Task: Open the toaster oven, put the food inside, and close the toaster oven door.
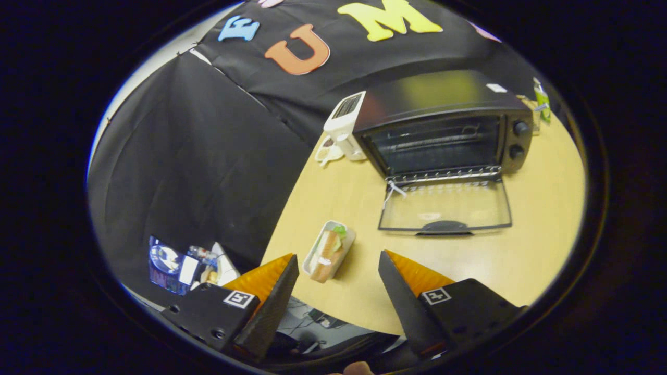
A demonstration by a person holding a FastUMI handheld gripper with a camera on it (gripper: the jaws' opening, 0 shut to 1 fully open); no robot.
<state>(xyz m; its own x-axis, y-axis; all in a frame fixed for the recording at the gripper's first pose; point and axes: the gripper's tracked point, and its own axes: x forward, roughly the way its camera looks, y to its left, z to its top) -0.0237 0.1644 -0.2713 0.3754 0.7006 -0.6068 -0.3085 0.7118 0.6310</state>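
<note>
**Door's open, sandwich still on the table, and a few ways this could get messy**

So the toaster oven [443,130] is sitting at the far side of the table [536,250] with its glass door [445,205] folded all the way down flat. That's step 1 looking done. The food, a sandwich in a little white tray [329,251], is near the table's edge, just ahead of the left finger and a bit off to that side. The gripper [338,266] is spread wide with nothing in it, hovering short of the tray.

What worries me:

- The tray isn't centred between the 2 fingers, so closing from here would likely clip 1 rim and skid or tip it.
- It's close to the table edge, so a shove could send it off.
- The lowered door sticks out toward us. Carrying the tray in too low could catch its handle [444,227].
- There's a white appliance [344,125] just beside the oven, easy to bump on a wide swing.
</note>
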